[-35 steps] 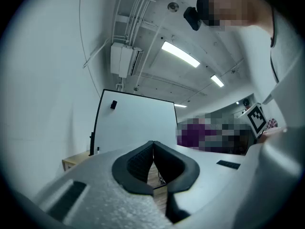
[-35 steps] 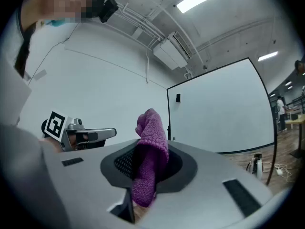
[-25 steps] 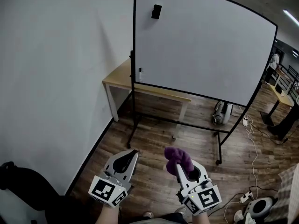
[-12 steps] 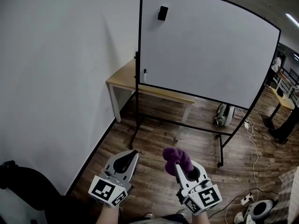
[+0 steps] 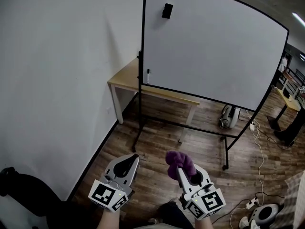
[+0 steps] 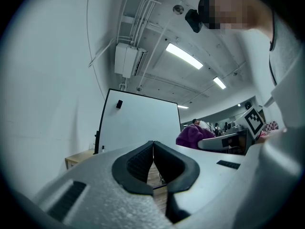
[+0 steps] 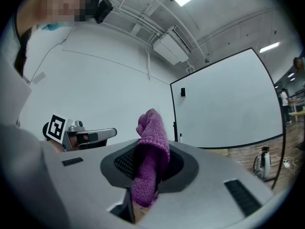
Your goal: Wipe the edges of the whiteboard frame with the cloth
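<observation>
A wheeled whiteboard (image 5: 209,51) with a thin black frame (image 5: 142,56) stands ahead of me on the wooden floor. It also shows far off as the whiteboard (image 6: 138,125) and the whiteboard (image 7: 228,104). My right gripper (image 5: 180,168) is shut on a purple cloth (image 5: 178,162), which bunches up above the jaws; close up, the cloth (image 7: 150,151) hangs between the black pads. My left gripper (image 5: 131,159) is shut and holds nothing, its pads touching. Both grippers are low and near me, well short of the board.
A black eraser (image 5: 167,10) sticks to the board near its top left, and a marker (image 5: 147,75) stands at the lower left. A wooden table (image 5: 126,80) stands behind the board against the white wall (image 5: 62,80). Cables and a power strip (image 5: 251,202) lie on the floor at right.
The view has shifted a little, so the whiteboard sits slightly further right. Both grippers keep their places, and the cloth stays clamped.
</observation>
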Demonstrator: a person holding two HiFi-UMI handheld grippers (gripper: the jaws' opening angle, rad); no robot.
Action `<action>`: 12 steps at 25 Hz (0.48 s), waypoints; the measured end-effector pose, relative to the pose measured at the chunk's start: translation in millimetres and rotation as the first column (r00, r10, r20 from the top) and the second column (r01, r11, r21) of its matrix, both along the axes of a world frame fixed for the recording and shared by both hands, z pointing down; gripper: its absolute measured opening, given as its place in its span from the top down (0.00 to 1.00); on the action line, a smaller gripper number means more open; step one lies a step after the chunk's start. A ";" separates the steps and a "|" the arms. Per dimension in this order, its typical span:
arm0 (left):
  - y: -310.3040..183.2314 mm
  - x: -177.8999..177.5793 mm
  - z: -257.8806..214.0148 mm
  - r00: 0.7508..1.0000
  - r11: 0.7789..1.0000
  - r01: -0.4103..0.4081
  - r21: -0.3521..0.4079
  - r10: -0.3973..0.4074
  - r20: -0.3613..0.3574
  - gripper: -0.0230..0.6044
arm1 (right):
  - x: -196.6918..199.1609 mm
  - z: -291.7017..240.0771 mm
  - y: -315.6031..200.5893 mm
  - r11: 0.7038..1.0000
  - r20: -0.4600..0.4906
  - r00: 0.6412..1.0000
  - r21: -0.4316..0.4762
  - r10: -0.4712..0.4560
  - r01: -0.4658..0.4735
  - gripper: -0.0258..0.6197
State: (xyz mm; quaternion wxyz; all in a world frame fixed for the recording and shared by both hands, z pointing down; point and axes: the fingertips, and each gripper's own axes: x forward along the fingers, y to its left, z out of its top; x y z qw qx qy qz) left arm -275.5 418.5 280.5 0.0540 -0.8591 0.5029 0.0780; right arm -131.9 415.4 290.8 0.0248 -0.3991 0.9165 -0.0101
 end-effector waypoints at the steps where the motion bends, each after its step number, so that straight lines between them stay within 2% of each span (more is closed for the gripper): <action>1: -5.1 0.9 1.0 1.000 1.000 0.000 -0.002 0.000 0.003 0.94 | 0.8 0.4 -5.3 1.000 0.002 1.000 -0.001 -0.001 0.001 0.86; 12: -89.5 13.6 -5.3 1.000 1.000 0.018 0.014 -0.018 0.014 0.94 | 4.2 -2.5 -95.1 0.998 0.004 0.998 -0.002 -0.055 0.055 0.86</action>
